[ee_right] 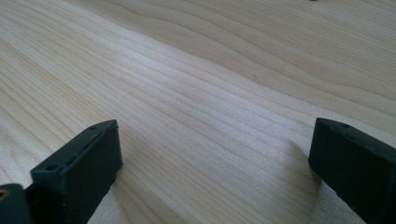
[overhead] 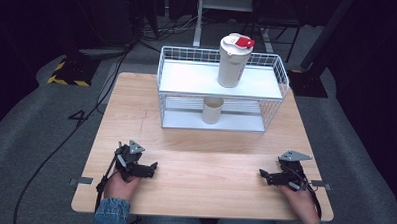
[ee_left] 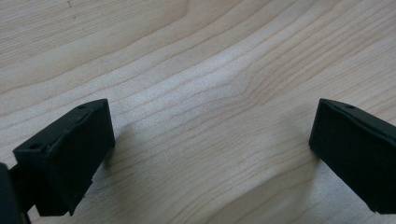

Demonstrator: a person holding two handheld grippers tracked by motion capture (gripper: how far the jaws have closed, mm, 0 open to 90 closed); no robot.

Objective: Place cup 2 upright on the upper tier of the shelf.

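Your left gripper (overhead: pixel 153 166) and right gripper (overhead: pixel 262 175) lie low on the pale wood table (overhead: pixel 208 192) near its front edge, tips facing each other, bare board between. Both gripper views show matte black blocky jaws standing wide apart over fine wavy grain, nothing gripped. Farther back, the high view adds a white wire rack (overhead: pixel 169 98): a cream cup (overhead: pixel 212 110) on its lower shelf, a tall cream bottle (overhead: pixel 233 63) with a red lid on top.
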